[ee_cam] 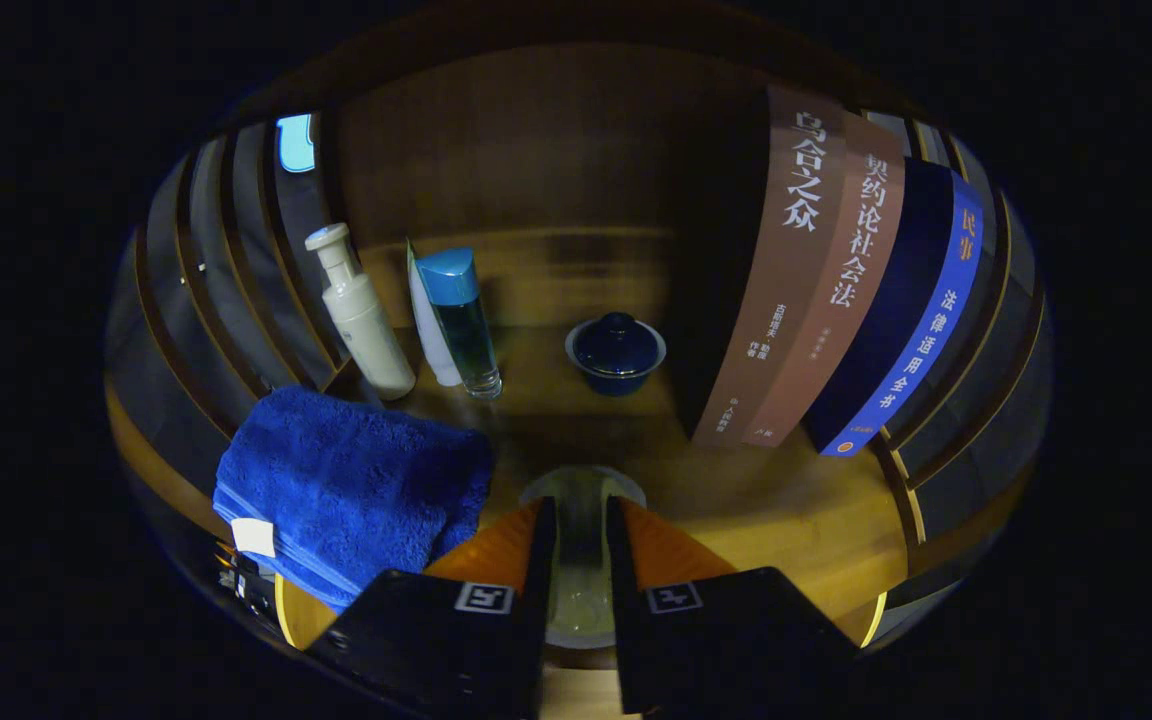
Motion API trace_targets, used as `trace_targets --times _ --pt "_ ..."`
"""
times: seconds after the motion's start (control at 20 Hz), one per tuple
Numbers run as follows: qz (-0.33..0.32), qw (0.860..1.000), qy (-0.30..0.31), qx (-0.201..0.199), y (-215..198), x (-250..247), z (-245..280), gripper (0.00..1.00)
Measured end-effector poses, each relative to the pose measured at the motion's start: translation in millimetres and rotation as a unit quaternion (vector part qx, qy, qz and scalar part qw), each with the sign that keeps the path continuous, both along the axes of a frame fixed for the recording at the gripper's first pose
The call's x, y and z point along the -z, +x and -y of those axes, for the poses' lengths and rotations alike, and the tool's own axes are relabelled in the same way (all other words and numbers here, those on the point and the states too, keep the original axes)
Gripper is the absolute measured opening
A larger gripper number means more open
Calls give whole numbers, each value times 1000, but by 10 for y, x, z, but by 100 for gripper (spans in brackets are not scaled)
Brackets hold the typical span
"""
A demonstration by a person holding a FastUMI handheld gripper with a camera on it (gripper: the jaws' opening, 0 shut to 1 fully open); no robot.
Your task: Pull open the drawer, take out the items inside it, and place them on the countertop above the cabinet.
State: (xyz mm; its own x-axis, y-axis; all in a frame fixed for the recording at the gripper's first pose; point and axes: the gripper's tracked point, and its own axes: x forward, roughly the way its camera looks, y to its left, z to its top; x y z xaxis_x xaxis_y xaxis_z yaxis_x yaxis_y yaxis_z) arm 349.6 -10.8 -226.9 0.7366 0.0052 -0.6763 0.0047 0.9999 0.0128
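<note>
My gripper (581,510) is shut on a pale greenish round cup-like thing (581,580), which sits squeezed between the two orange fingers (506,545); its rim pokes out just ahead of the tips. It hangs low over the wooden countertop (786,520); I cannot tell whether it touches the wood. Beyond the fingers stands a dark blue lidded bowl (616,352). To the left of the fingers lies a folded blue towel (356,485) with a white tag.
A white pump bottle (361,315), a white tube (428,330) and a blue-capped clear bottle (461,320) stand at the back left. Three upright books (836,290) lean at the right. A wooden back panel (536,150) closes the space behind; slatted sides curve around.
</note>
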Motion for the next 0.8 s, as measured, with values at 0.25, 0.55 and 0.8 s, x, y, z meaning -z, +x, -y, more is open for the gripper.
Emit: trace_targets --times 0.25,0.55,0.8 --pt "34 999 -12 -7 -23 -203 -62 100" --pt "140 989 -31 -31 -348 -644 -202 100" --pt "275 960 -40 -27 -1039 -1146 -229 100"
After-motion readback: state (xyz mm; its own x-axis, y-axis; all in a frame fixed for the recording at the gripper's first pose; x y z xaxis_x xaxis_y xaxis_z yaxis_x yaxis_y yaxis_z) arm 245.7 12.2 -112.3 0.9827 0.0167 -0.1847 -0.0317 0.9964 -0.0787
